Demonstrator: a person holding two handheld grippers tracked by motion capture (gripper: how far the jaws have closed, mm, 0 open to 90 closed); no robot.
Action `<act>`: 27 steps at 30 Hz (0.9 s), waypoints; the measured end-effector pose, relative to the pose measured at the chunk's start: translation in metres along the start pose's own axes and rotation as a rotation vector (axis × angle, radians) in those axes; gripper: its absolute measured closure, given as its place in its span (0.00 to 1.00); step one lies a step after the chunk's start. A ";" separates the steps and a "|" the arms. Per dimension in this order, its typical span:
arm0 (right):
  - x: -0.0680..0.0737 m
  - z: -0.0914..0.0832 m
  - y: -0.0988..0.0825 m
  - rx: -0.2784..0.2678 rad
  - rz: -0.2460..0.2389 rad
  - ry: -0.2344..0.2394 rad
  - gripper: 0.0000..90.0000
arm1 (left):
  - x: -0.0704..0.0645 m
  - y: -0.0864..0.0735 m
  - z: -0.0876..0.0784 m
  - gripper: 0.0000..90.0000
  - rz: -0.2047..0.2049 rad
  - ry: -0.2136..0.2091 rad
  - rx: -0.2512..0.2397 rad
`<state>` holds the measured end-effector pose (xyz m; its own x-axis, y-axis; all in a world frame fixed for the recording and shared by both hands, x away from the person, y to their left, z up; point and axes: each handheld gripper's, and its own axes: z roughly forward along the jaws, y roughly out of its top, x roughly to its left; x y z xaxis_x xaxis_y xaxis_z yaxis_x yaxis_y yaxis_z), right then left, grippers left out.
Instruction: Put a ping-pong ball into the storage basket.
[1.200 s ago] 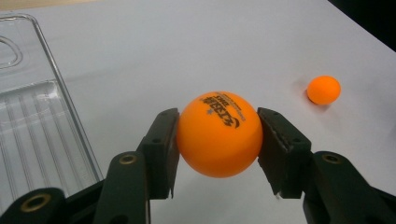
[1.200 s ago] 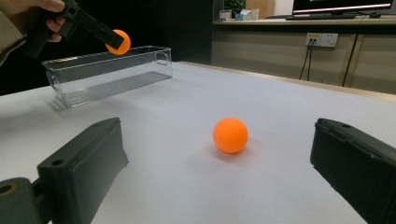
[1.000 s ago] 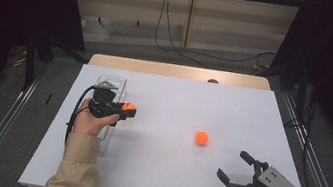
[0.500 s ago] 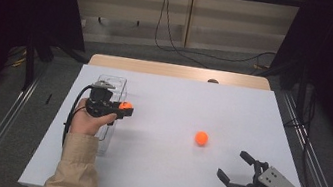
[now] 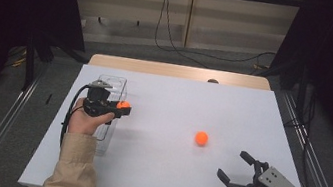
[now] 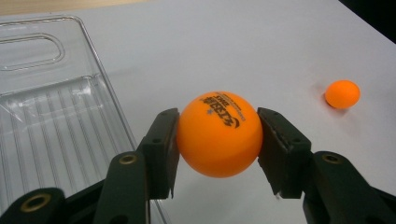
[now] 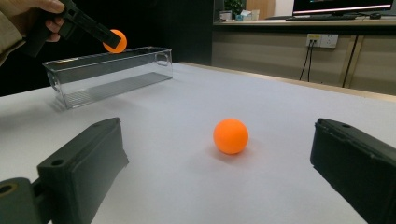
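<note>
Left gripper [image 6: 218,135] is clamped on an orange ball [image 6: 219,134], black print visible on its top. It is held above the right edge of a clear plastic bin [image 5: 114,85], which sits on the left part of the white table [image 5: 165,184]. A second orange ball [image 5: 201,138] rests on the table well apart from the bin. Right gripper [image 5: 235,166] sits low near the table's near right corner, jaws wide apart, with the loose ball ahead between them in the right gripper view.
</note>
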<state>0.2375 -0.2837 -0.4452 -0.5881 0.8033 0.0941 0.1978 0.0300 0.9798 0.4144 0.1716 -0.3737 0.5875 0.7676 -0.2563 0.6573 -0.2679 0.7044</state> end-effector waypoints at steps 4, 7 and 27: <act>0.000 0.000 0.000 0.000 0.000 0.000 0.02 | 0.001 0.000 -0.001 0.57 0.000 0.011 -0.002; 0.000 0.000 0.000 -0.001 0.000 0.001 0.02 | 0.003 -0.001 -0.001 0.57 0.002 0.016 -0.001; 0.000 0.000 0.000 -0.001 -0.001 0.002 0.02 | 0.009 -0.002 -0.009 0.57 -0.016 0.036 -0.015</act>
<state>0.2374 -0.2839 -0.4450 -0.5896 0.8023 0.0933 0.1961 0.0301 0.9801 0.4141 0.1843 -0.3718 0.5592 0.7925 -0.2434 0.6591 -0.2469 0.7104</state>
